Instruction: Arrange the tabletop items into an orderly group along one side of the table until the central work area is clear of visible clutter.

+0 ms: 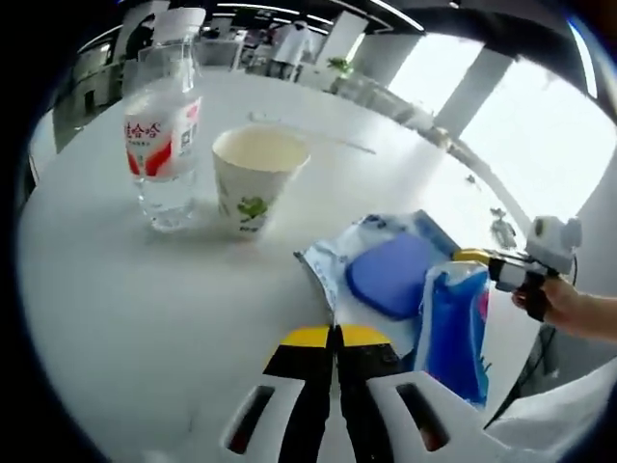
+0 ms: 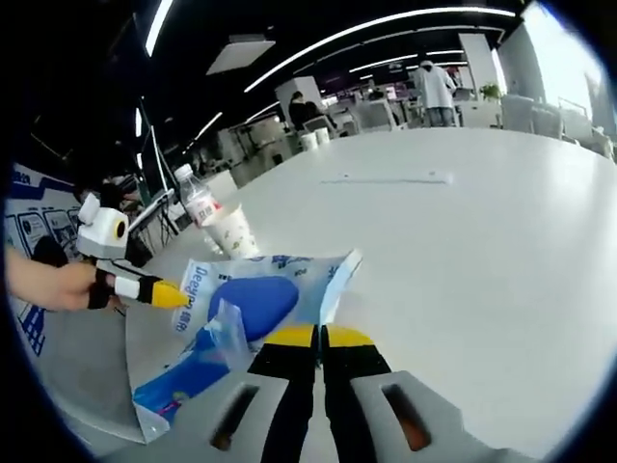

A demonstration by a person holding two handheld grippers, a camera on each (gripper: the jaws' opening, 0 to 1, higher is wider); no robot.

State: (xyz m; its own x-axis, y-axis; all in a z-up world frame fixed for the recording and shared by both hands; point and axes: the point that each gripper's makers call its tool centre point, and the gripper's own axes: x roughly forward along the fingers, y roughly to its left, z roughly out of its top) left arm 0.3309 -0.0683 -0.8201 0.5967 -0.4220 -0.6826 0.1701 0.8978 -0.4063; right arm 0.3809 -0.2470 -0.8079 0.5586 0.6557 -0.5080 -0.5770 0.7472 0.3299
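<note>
Both grippers, left [image 1: 335,338] and right [image 2: 319,338], have jaws pressed together empty beside the wipes pack [image 1: 400,280], while bottle [image 1: 164,135] and cup [image 1: 256,178] already stand grouped, pack likely next

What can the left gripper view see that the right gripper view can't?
Left gripper view's extra: the inside of the paper cup and the green leaf print on its side. Right gripper view's extra: a blue poster at the room's edge. Both share the water bottle, the cup, the blue packet and the white table.
</note>
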